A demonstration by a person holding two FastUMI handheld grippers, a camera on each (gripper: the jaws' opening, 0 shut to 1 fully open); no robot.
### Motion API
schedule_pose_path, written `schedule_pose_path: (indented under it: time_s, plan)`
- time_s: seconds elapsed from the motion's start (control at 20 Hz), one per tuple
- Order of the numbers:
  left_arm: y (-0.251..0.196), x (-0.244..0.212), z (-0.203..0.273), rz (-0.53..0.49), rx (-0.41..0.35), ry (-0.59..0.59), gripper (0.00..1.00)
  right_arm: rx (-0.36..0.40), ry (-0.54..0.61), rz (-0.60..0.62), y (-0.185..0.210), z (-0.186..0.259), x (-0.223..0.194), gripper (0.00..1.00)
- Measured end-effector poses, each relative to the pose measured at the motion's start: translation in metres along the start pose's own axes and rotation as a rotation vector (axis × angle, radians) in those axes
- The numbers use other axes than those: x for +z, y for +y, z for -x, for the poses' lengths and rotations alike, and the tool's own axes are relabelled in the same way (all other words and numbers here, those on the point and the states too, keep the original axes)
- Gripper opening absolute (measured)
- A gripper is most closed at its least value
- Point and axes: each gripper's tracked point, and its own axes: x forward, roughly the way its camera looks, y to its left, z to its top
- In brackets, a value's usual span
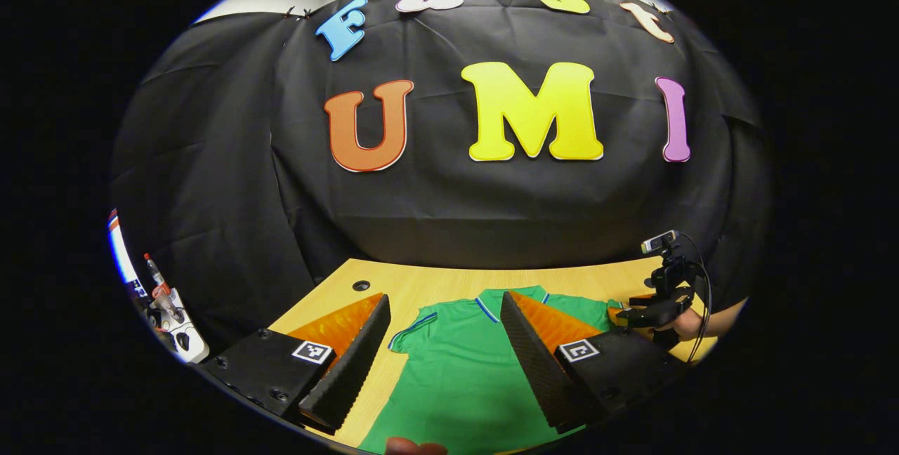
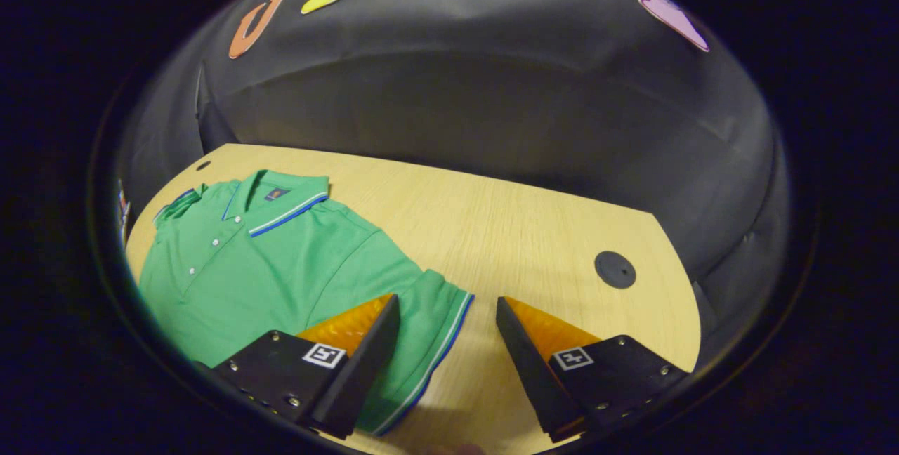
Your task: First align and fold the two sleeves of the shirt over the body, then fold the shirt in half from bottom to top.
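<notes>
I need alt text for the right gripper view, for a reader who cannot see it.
A green polo shirt lies flat and unfolded on a wooden table. The open right gripper hovers above the cuff of one short sleeve, not gripping it.

A green shirt (image 2: 281,272) with blue-and-white striped trim lies on a pale wood-grain table (image 2: 506,230).
</notes>
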Motion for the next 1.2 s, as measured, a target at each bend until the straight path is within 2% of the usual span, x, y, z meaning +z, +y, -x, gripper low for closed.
schedule_pose_path:
  time_s: [0.2, 0.35, 0.4, 0.45, 0.75, 1.2]
  plan:
    - [-0.010, 0.003, -0.001, -0.020, -0.023, -0.003, 1.00, 0.009, 0.005, 0.001, 0.010, 0.000, -0.003, 0.53]
    - [-0.009, 0.005, 0.000, -0.028, -0.034, -0.009, 1.00, -0.031, 0.004, 0.018, 0.006, 0.000, 0.001, 0.08]
    - [-0.007, 0.006, 0.001, -0.030, -0.033, -0.011, 1.00, -0.042, 0.003, 0.006, 0.005, -0.003, 0.005, 0.07]
    - [-0.003, 0.006, 0.002, -0.030, -0.031, -0.014, 1.00, -0.052, 0.033, 0.000, 0.005, 0.005, 0.002, 0.02]
    - [0.027, 0.002, 0.004, 0.017, -0.003, -0.019, 1.00, -0.061, 0.008, -0.120, 0.008, 0.034, 0.026, 0.01]
    - [0.075, -0.004, 0.021, 0.059, 0.027, -0.045, 1.00, -0.066, -0.061, -0.110, 0.045, 0.075, 0.080, 0.01]
